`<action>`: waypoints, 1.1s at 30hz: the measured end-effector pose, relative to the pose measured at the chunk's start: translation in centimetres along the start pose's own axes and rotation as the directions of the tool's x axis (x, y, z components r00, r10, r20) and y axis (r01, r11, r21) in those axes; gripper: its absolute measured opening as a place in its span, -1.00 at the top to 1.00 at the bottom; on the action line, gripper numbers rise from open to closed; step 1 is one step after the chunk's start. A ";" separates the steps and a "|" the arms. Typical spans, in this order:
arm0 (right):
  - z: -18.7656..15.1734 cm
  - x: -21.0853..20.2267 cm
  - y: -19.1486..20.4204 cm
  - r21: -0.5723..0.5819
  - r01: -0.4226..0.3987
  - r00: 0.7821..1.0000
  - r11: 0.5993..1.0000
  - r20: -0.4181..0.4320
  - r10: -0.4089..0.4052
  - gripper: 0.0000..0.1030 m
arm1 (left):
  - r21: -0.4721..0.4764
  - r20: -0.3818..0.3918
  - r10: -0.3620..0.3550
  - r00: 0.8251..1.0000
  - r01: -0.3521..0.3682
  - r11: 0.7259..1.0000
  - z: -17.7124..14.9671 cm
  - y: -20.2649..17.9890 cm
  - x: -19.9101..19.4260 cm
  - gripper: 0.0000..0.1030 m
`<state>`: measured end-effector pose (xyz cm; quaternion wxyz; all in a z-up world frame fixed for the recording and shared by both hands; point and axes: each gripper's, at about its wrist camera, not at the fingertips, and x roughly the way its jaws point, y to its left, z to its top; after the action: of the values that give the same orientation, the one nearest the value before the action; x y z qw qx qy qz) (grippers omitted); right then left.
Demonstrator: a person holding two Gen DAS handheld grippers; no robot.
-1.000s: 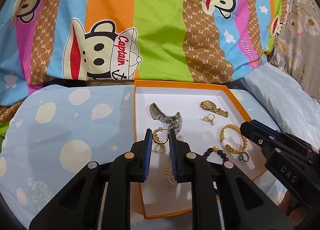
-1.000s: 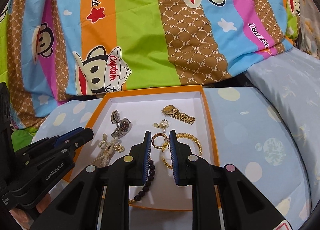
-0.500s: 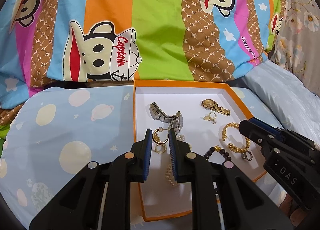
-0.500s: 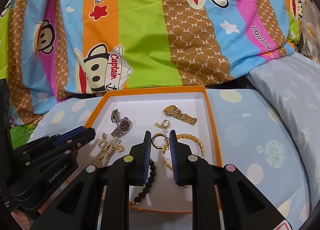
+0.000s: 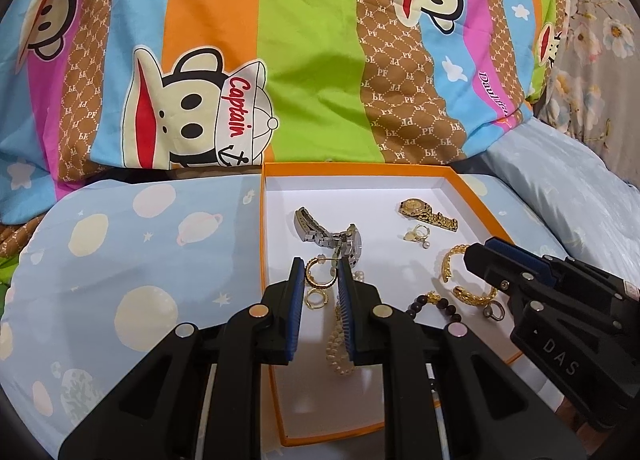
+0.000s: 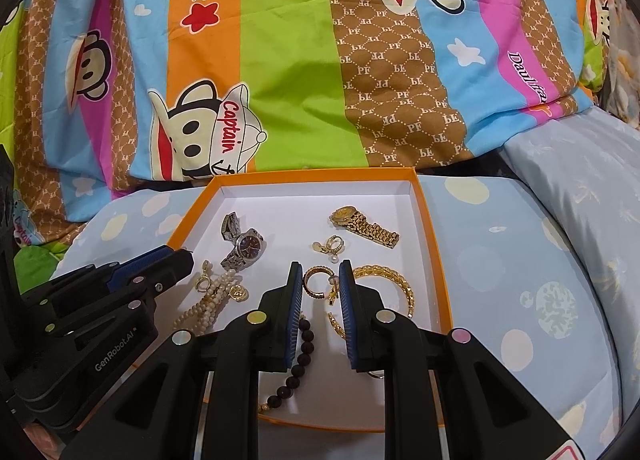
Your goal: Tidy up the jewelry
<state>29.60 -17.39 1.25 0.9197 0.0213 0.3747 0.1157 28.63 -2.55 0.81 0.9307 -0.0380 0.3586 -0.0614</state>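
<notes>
An orange box [image 5: 262, 220] with a white floor lies on the bed and holds the jewelry. Inside are a silver watch [image 5: 328, 236], a gold watch [image 5: 426, 214], a gold hoop earring [image 5: 320, 276], a pearl strand [image 5: 338, 344], a dark bead bracelet [image 5: 436, 302] and a gold bangle [image 5: 472, 292]. My left gripper [image 5: 320, 262] hovers over the hoop earring, shut to a narrow slit and gripping nothing. My right gripper [image 6: 320, 264] hangs above a small gold hoop [image 6: 316, 280] beside the bangle [image 6: 400, 284], likewise shut and empty. Each gripper shows in the other's view: right gripper [image 5: 476, 252], left gripper [image 6: 182, 256].
A bright striped cartoon quilt [image 5: 312, 60] rises right behind the box. The box rests on a pale blue planet-print pillow [image 5: 140, 260], with another light blue pillow [image 6: 580, 200] to the right. A small pearl-drop earring [image 6: 330, 246] lies mid-box.
</notes>
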 end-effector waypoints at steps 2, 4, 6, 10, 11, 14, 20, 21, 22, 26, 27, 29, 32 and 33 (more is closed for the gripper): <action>0.0 0.1 0.0 0.000 -0.003 1.000 1.000 -0.002 0.003 0.66 | -0.007 -0.003 -0.001 1.000 0.001 1.000 0.0 0.1 0.1 0.68; -0.1 0.2 0.0 -0.002 -0.006 1.000 1.000 -0.006 0.006 0.66 | -0.017 -0.007 -0.005 1.000 0.005 1.000 0.0 0.3 0.2 0.68; -0.1 0.3 0.0 -0.003 -0.001 1.000 1.000 -0.004 0.001 0.62 | -0.038 -0.002 -0.019 1.000 0.019 0.999 0.0 0.4 0.1 0.68; -0.1 0.2 0.1 -0.004 0.006 1.000 1.000 0.006 -0.006 0.30 | -0.058 0.014 -0.003 1.000 0.004 0.998 -0.1 0.7 0.0 0.25; -0.1 0.1 0.1 -0.003 0.007 1.000 1.000 0.011 -0.007 0.24 | -0.061 0.015 -0.007 1.000 0.008 0.998 -0.1 0.7 0.0 0.25; -0.1 0.1 0.0 -0.001 0.008 1.000 1.000 0.012 -0.008 0.23 | -0.058 0.016 -0.003 1.000 0.004 0.998 -0.2 0.6 -0.1 0.25; -0.6 -0.4 0.1 -0.006 0.015 1.000 1.000 0.007 -0.015 0.23 | -0.054 0.017 -0.002 1.000 0.003 0.999 -0.4 0.6 -0.5 0.25; -0.8 -0.5 0.1 -0.003 0.015 1.000 1.000 0.001 -0.015 0.23 | -0.049 0.014 -0.003 1.000 0.004 0.999 -0.5 0.5 -0.7 0.25; -0.9 -0.5 0.0 -0.003 0.013 1.000 1.000 -0.009 -0.013 0.23 | -0.044 0.012 -0.004 1.000 0.004 0.999 -0.7 0.4 -0.9 0.25; -2.3 -0.9 -0.3 -0.002 0.016 0.998 1.000 -0.054 -0.016 0.23 | 0.004 -0.012 0.005 1.000 -0.005 1.000 -1.7 -0.3 -1.6 0.25; -2.6 -1.1 -0.3 -0.003 0.018 0.998 1.000 -0.059 -0.018 0.23 | 0.022 -0.019 0.009 1.000 -0.009 1.000 -2.1 -0.6 -1.8 0.25; -3.1 -1.6 -0.4 -0.001 0.023 0.997 1.000 -0.068 -0.023 0.23 | 0.049 -0.034 0.014 0.999 -0.012 0.999 -2.8 -1.1 -2.3 0.25; -3.9 -2.4 -0.4 0.001 0.023 0.997 1.000 -0.068 -0.023 0.23 | 0.086 -0.041 0.027 0.999 -0.023 0.996 -3.7 -1.6 -2.9 0.25; -4.2 -2.8 -0.2 -0.005 0.025 0.997 1.000 -0.068 -0.026 0.23 | 0.099 -0.046 0.033 0.998 -0.028 0.995 -4.1 -1.8 -3.2 0.26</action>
<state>24.84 -18.45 0.13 0.9078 0.0108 0.4058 0.1053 23.36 -3.93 0.14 0.9234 0.0146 0.3779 -0.0657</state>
